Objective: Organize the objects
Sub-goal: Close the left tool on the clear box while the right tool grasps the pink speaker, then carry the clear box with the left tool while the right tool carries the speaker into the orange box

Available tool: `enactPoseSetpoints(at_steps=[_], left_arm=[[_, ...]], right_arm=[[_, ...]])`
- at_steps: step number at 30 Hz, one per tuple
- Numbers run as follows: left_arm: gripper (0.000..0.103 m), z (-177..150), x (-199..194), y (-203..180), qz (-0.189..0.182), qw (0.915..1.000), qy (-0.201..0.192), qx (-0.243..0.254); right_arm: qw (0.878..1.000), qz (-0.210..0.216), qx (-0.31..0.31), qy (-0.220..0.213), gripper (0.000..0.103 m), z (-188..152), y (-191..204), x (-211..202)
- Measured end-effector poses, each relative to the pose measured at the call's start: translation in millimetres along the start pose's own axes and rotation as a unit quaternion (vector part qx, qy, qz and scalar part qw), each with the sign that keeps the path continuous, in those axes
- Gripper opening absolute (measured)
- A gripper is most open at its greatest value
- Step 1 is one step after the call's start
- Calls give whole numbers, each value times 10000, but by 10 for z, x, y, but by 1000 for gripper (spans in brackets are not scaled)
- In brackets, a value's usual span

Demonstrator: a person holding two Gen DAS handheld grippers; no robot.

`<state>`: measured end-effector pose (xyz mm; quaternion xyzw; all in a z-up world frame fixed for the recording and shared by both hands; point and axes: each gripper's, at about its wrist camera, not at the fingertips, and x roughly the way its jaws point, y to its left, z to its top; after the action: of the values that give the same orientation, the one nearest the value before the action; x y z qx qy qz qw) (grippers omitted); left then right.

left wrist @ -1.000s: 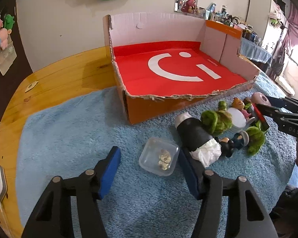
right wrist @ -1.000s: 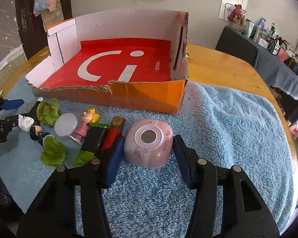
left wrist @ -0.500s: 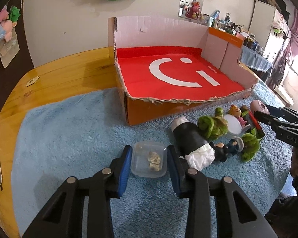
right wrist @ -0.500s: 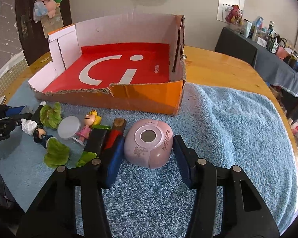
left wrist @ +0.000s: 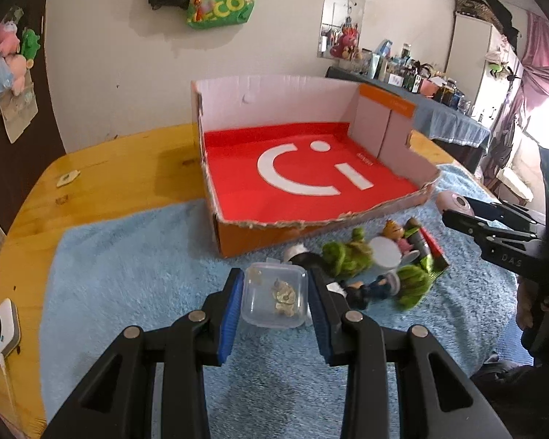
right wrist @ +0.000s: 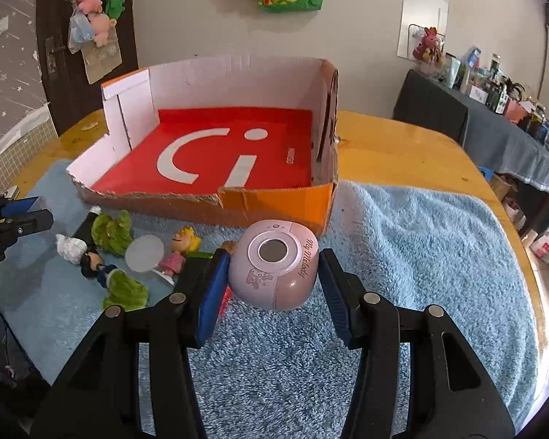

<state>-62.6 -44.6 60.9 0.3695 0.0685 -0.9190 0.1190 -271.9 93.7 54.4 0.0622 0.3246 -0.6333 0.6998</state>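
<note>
The left gripper (left wrist: 275,298) tilts downward, its pads clamped on a clear case (left wrist: 275,297) lifted off the towel (left wrist: 128,263); the box (left wrist: 311,183) lies ahead, toys (left wrist: 347,256) just to its right; the right gripper (right wrist: 272,274) also angles down, pads pressed on a pink gadget (right wrist: 272,265), toys (right wrist: 113,234) to its left, box (right wrist: 219,153) ahead.
</note>
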Motion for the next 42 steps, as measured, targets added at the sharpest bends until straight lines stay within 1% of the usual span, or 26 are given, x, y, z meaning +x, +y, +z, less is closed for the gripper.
enactPoseSetpoints(at_steps=[2, 3, 5, 6, 9, 17, 18, 26, 30, 35, 36, 42], left_arm=[[37, 17, -30, -20, 16, 10000, -60, 2], [37, 23, -39, -28, 81, 9999, -78, -47], [37, 28, -67, -37, 99, 9999, -121, -59], [37, 29, -76, -38, 186, 9996, -142, -132], [37, 40, -98, -52, 247, 9994, -184, -183], [37, 121, -185, -59, 269, 9987, -327, -294], [37, 144, -192, -60, 366, 9979, -352, -390], [37, 415, -249, -89, 402, 9967, -597, -367], [37, 568, -215, -104, 523, 9958, -667, -340], [37, 734, -80, -73, 592, 9959, -616, -300], [37, 755, -43, -66, 794, 9939, -608, -459], [37, 856, 272, 0, 898, 9945, -289, -462]], right_arm=[[10000, 9, -11, -69, 48, 26, 6, -41], [9999, 14, -8, -108, 48, 35, 4, -60], [9999, 18, -1, -170, 48, 52, 4, -96], [9998, 22, 0, -200, 48, 58, 3, -112], [9997, 26, 8, -262, 48, 65, 2, -149], [9992, 43, 20, -387, 48, 120, 3, -208], [9983, 85, -8, -581, 48, 133, 2, -214], [9969, 94, -104, -769, 48, 351, -20, -271], [9961, 108, -200, -856, 48, 500, -24, -270], [9951, 143, -374, -904, 48, 706, 0, -195], [9952, 160, -390, -888, 48, 742, 0, -164], [9964, 281, -551, -577, 48, 922, 23, 133]])
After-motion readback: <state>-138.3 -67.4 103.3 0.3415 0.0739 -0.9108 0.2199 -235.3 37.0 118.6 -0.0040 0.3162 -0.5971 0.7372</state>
